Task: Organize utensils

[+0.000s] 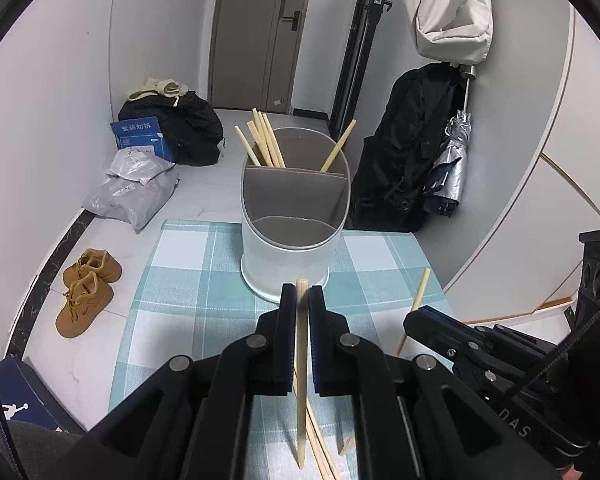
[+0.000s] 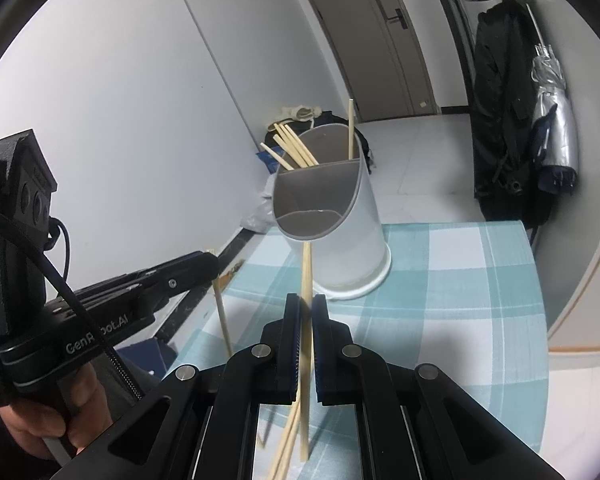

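each gripper is clamped nearly closed on one slim pale wooden chopstick: left gripper on its stick, right gripper on its own, both just in front of the white divided plastic utensil holder. the sticks look light, stiff and smooth, likely to pivot in the pads. a mid-shaft grip seems soundest.

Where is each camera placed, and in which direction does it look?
Left wrist: on the left gripper, shut on a pale wooden chopstick, looking forward and down at the white divided utensil holder on the blue checked tablecloth; the right gripper shows at right.
Right wrist: on the right gripper, shut on another wooden chopstick, facing the same holder; the left gripper and a hand show at left.
Shared: holder, tablecloth, grey door.
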